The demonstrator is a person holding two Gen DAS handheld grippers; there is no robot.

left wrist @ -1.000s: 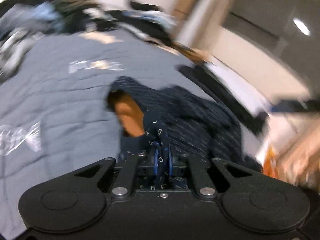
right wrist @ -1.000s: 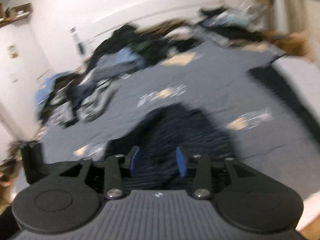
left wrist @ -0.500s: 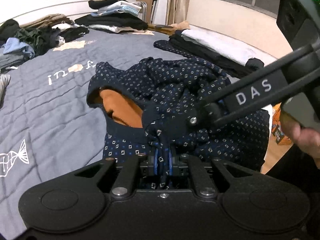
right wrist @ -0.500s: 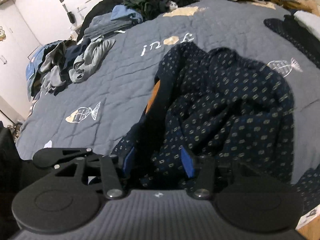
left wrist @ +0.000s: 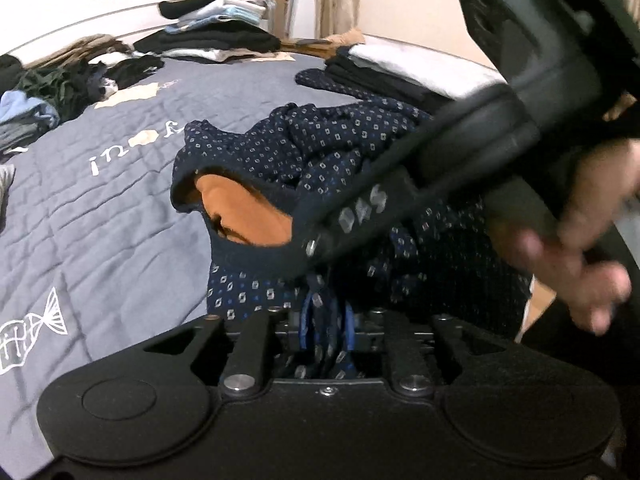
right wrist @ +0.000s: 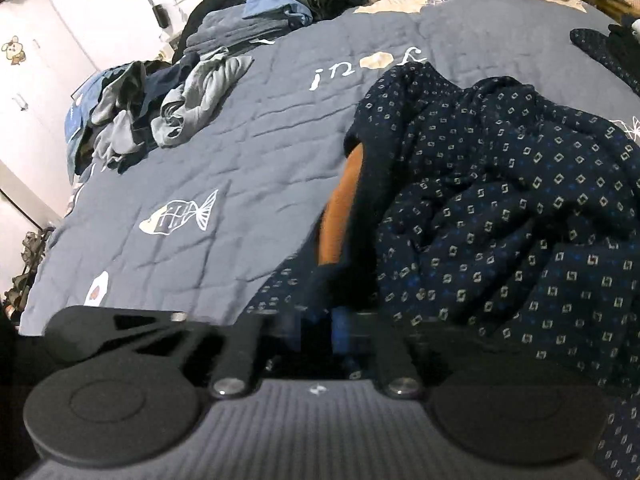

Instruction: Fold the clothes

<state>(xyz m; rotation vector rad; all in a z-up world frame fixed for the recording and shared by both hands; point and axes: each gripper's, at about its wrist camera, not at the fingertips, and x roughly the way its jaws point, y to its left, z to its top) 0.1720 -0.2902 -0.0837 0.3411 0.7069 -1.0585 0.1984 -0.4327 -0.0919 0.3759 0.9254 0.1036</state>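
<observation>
A navy patterned garment (left wrist: 320,152) with an orange lining (left wrist: 240,216) lies crumpled on the blue quilt (left wrist: 80,208). My left gripper (left wrist: 326,316) is shut on a fold of its near edge. The right gripper's body (left wrist: 460,176) crosses the left wrist view from the upper right, with a hand on it. In the right wrist view the garment (right wrist: 500,184) fills the right half. My right gripper (right wrist: 340,328) is closed on the garment's dark edge beside the orange lining (right wrist: 340,216); its blue pads are blurred.
Folded stacks (left wrist: 216,28) sit at the quilt's far edge, and another stack (left wrist: 400,68) lies at the right. Loose heaps of unfolded clothes (right wrist: 168,96) lie at the left of the quilt (right wrist: 220,184). A white wall stands behind.
The right gripper has come down onto the garment next to my left gripper and its jaws have closed from open onto the cloth. The left gripper has kept its hold.
</observation>
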